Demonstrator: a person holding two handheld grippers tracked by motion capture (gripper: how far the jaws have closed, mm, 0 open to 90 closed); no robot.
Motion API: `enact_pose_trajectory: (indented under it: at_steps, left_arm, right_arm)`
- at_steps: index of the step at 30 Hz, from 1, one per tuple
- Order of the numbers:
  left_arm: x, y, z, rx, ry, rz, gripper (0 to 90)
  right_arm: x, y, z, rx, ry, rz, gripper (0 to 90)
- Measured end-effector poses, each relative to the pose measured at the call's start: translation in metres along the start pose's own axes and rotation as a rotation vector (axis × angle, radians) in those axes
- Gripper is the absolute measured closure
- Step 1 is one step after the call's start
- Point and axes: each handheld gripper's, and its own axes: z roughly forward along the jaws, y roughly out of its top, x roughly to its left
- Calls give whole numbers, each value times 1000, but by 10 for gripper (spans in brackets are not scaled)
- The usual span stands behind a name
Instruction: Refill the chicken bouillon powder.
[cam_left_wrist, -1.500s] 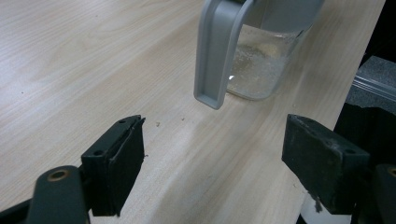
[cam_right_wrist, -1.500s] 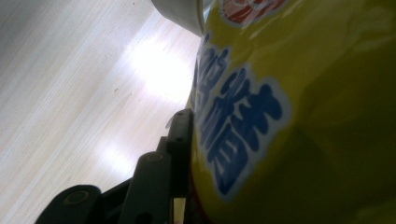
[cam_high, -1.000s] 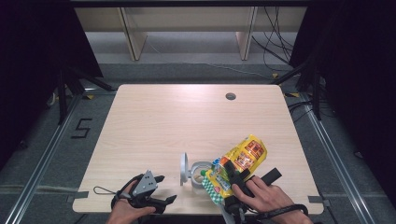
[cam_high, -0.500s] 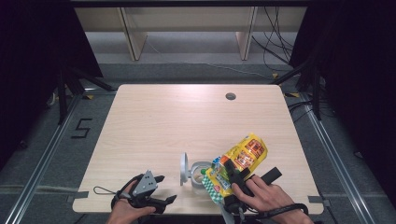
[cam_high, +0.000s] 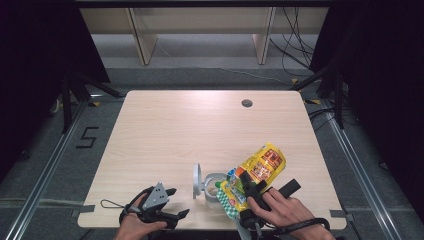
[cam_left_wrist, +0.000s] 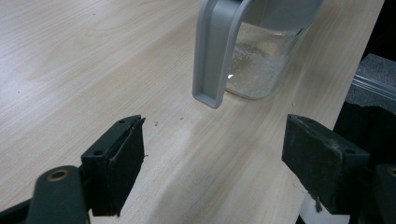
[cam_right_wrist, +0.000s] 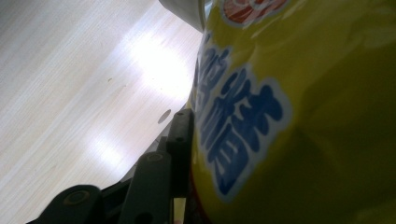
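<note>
The right gripper (cam_high: 250, 187) is clamping a yellow snack bag (cam_high: 260, 167), its one visible black jaw pressing flat against the bag's printed face (cam_right_wrist: 280, 116) in the right gripper view. The bag is lying tilted against the right side of a clear jar (cam_high: 214, 184) (grey hinged lid (cam_high: 197, 179) standing open on the jar's left), its lower end next to the jar's mouth and its upper end slanting away over the wooden table (cam_high: 200, 130). The left gripper (cam_high: 165, 210) is resting at the table's near edge, left of the jar, its jaws standing wide apart with nothing between them; in the left gripper view they are framing bare tabletop (cam_left_wrist: 70, 56) just short of the jar (cam_left_wrist: 261, 60) and its lid's grey loop (cam_left_wrist: 217, 51).
</note>
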Motion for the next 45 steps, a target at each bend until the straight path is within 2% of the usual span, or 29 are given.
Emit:
enact_pose_trajectory:
  at_steps: [1, 2, 3, 5, 6, 7, 8, 9, 11, 12, 13, 15, 16, 17, 20, 21, 22, 23, 25, 27, 29, 35, 36, 40, 41, 42, 43, 44, 45]
  left_arm:
    - [0, 0, 0, 0, 0, 0, 204]
    - [1, 0, -1, 4, 13, 10, 204]
    - [0, 0, -1, -3, 9, 3, 204]
    - [1, 0, -1, 6, 12, 11, 204]
    - [0, 0, 0, -4, 8, 1, 204]
    - [0, 0, 0, -1, 4, 3, 204]
    - [0, 0, 0, -2, 4, 3, 204]
    - [0, 0, 0, -2, 4, 3, 204]
    - [2, 0, -1, 13, 12, 18, 204]
    - [1, 0, 0, -2, 7, 13, 204]
    - [2, 0, -1, 16, 12, 22, 204]
    - [2, 0, -1, 14, 14, 24, 204]
    - [1, 0, 0, -5, 5, 5, 204]
    - [2, 0, -1, 13, 12, 19, 204]
    - [2, 0, -1, 14, 14, 24, 204]
    - [1, 0, 0, -6, 6, 12, 204]
    - [1, 0, -1, 5, 10, 8, 204]
    - [1, 0, -1, 11, 11, 15, 204]
    - [1, 0, -1, 11, 15, 17, 204]
    - [2, 0, -1, 6, 10, 19, 204]
    - [2, 0, -1, 15, 12, 20, 204]
    - [2, 0, 0, 3, 12, 24, 204]
    - [3, 0, -2, 14, 10, 44, 204]
    - [0, -1, 1, -24, 3, -5, 204]
    - [3, 0, -1, 6, 13, 36, 204]
    - [3, 0, -2, 13, 15, 43, 204]
    - [3, 0, -2, 13, 15, 43, 204]
    - [1, 0, 0, -19, 2, 21, 204]
    - [1, 0, 1, -23, 2, 21, 204]
  right_arm:
    - [0, 0, 0, 0, 0, 0, 667]
    - [1, 0, 0, 8, 8, 25, 667]
    - [1, 0, 0, 8, 7, 21, 667]
    - [-1, -1, 0, 20, 23, -18, 667]
    - [4, 0, 1, 8, 0, 56, 667]
    - [-4, -1, 0, 20, 11, -59, 668]
    - [-3, -2, -1, 27, 13, -44, 669]
    - [0, -2, 0, 12, 1, 9, 669]
    - [1, -3, 0, 14, 9, 21, 669]
    - [0, -3, 0, 6, 1, 5, 669]
    - [1, -3, -1, 6, 0, 7, 669]
    - [1, -3, -1, 12, 2, 17, 669]
    - [1, -3, -1, 13, 3, 17, 670]
    - [1, -3, -1, 14, 2, 17, 670]
    - [0, -3, -2, 4, 6, 1, 669]
    - [0, -3, -2, 5, 6, 2, 669]
    - [0, -3, -2, 5, 6, 3, 669]
    - [0, -3, -2, 9, 5, 17, 670]
    - [0, -3, -2, -6, 6, 4, 670]
    - [0, -3, -3, 9, 8, 22, 670]
    - [0, -3, -3, 2, 9, 12, 670]
    - [0, -1, -4, 2, 9, 24, 670]
    - [0, -1, -4, 2, 12, 24, 670]
    - [-1, -1, -4, 3, 13, 14, 670]
    - [-2, -2, -4, 10, 16, 25, 670]
    - [-2, -2, -3, 12, 17, 21, 671]
    - [-4, -1, -3, 2, 18, -7, 670]
    - [-3, -2, -4, 18, 21, -7, 670]
    - [-3, -2, -4, 11, 18, 12, 670]
